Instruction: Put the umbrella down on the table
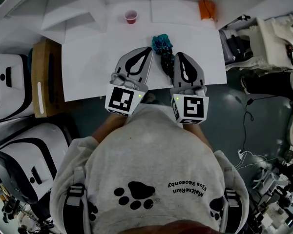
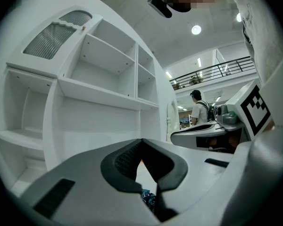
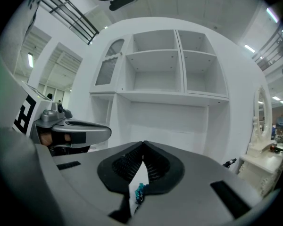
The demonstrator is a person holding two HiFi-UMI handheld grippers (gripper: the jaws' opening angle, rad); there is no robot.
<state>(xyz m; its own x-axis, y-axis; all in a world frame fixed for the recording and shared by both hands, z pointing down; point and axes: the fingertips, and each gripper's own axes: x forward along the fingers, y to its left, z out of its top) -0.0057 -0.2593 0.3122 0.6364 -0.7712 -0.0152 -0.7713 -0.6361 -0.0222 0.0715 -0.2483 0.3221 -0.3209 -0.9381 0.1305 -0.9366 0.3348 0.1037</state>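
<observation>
The folded umbrella (image 1: pixel 162 50), teal at its far end and dark nearer me, lies on the white table (image 1: pixel 88 67) between my two grippers. My left gripper (image 1: pixel 149 49) is just left of it, jaws shut tip to tip and holding nothing. My right gripper (image 1: pixel 176 55) is close on its right side, also shut and empty. In the left gripper view the jaws (image 2: pixel 142 141) meet, and a bit of the umbrella (image 2: pixel 148 199) shows below them. In the right gripper view the jaws (image 3: pixel 143 144) meet above a teal scrap of the umbrella (image 3: pixel 140 190).
A pink cup (image 1: pixel 131 16) and an orange object (image 1: pixel 207 9) stand at the table's far edge. A wooden cabinet (image 1: pixel 45 77) adjoins the table's left side. White shelving (image 3: pixel 179 74) rises behind the table. A person with a backpack (image 2: pixel 201 111) stands far off.
</observation>
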